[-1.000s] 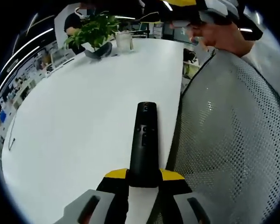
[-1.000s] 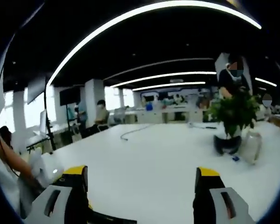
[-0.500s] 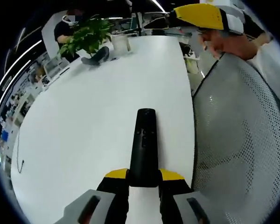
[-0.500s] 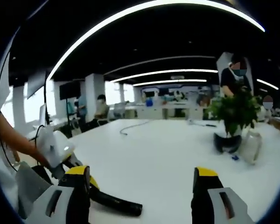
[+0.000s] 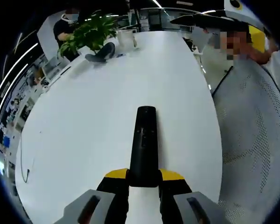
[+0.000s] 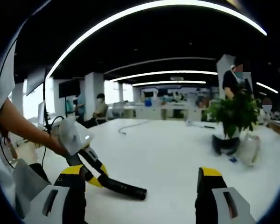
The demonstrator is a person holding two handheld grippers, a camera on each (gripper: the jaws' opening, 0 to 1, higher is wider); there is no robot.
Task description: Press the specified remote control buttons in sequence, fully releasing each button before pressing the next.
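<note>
A long black remote control points away from me over the white table, its small buttons facing up. My left gripper is shut on its near end, yellow tips on both sides. In the right gripper view the same remote sticks out to the right from the left gripper, held by a person's hand at the left. My right gripper stands open, its two jaws wide apart with nothing between them, above the table and near the remote.
A potted plant in a dark pot and a clear glass jar stand at the table's far end. A grey mesh chair back is at the right. A thin cable lies on the table's left side. People stand beyond the table.
The left gripper has carried the remote further over the table, away from the mesh chair. In the right gripper view the remote and left gripper have come further into sight.
</note>
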